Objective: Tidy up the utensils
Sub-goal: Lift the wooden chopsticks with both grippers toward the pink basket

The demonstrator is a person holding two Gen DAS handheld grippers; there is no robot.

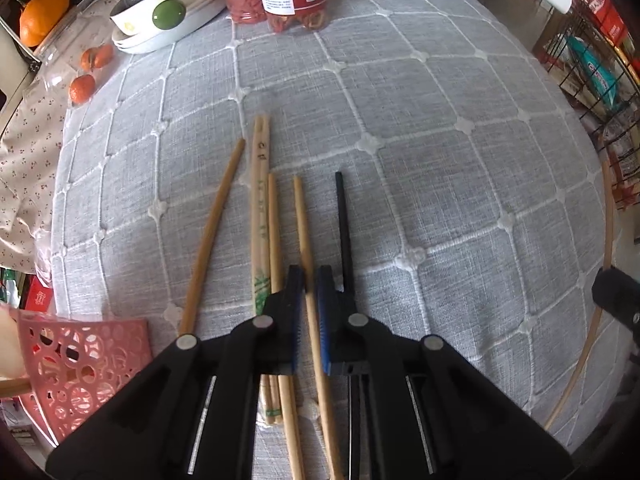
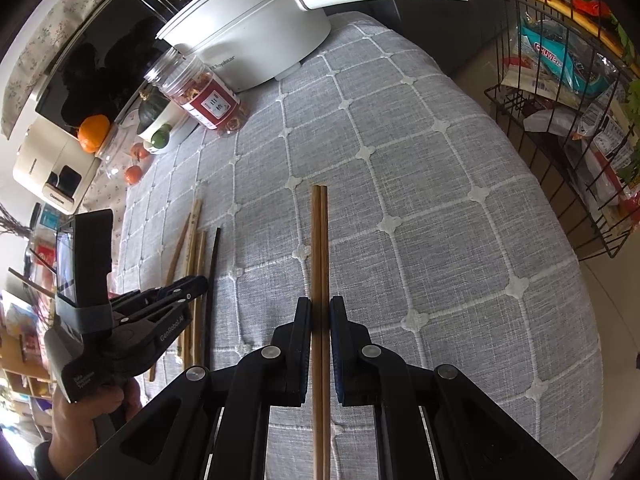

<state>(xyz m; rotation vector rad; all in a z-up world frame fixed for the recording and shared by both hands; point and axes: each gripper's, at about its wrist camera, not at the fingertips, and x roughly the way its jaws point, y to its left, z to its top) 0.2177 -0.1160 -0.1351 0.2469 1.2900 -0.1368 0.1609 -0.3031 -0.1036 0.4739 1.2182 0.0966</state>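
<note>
Several chopsticks lie on the grey checked tablecloth [image 1: 440,160]. In the left wrist view my left gripper [image 1: 310,276] is shut on a single light bamboo chopstick [image 1: 305,236]. Beside it lie a printed pale pair [image 1: 260,200], a tan stick [image 1: 216,224], another thin stick [image 1: 273,224] and a black chopstick [image 1: 343,224]. In the right wrist view my right gripper [image 2: 320,306] is shut on a brown wooden pair of chopsticks [image 2: 319,240]. The left gripper [image 2: 176,292] shows at the left over the loose sticks [image 2: 196,240].
A pink perforated basket [image 1: 80,356] sits at the table's near left edge. A white pot [image 2: 256,40], jars [image 2: 200,92], a bowl with squash [image 1: 160,12] and small oranges [image 1: 82,88] stand at the back. A wire rack of snacks [image 2: 568,100] is on the right.
</note>
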